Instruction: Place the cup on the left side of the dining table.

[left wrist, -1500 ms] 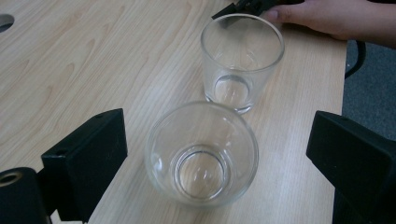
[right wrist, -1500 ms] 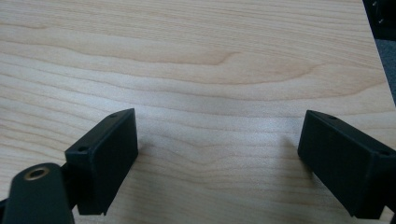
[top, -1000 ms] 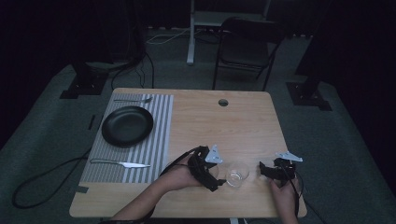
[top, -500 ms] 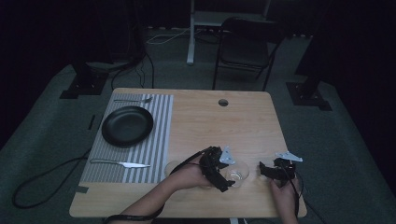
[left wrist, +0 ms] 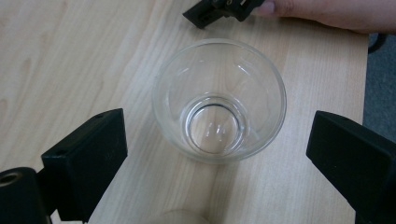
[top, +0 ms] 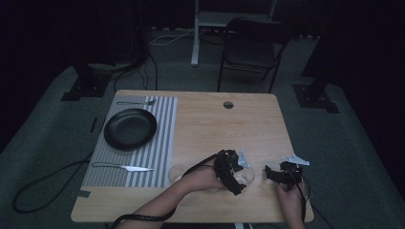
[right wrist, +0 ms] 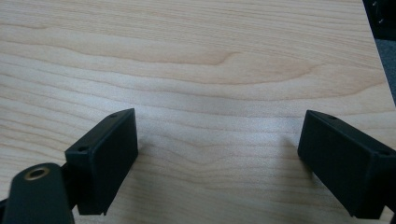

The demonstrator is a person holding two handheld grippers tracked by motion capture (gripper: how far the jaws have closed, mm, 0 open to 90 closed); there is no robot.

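A clear empty drinking glass [left wrist: 219,100] stands upright on the wooden table [left wrist: 60,56]. My left gripper [left wrist: 219,154] is open, one black jaw on each side of the glass with a gap on both sides. In the high view the left gripper [top: 237,177] sits against the glass [top: 248,176] near the table's front edge. My right gripper [top: 268,174] rests just right of the glass, held by a hand. In its own view the right gripper [right wrist: 217,158] is open over bare wood, nothing between its jaws. Its jaw tip [left wrist: 219,9] shows beyond the glass.
A striped placemat [top: 162,143] on the left holds a black plate [top: 130,128], a fork [top: 136,102] behind it and a knife [top: 124,167] in front. A faint clear round object [top: 177,173] sits near the mat's front corner. The table's right edge [left wrist: 369,70] is close.
My left gripper has moved right across the front of the table, up to the glass, which now stands between its jaws. The right gripper has stayed in place.
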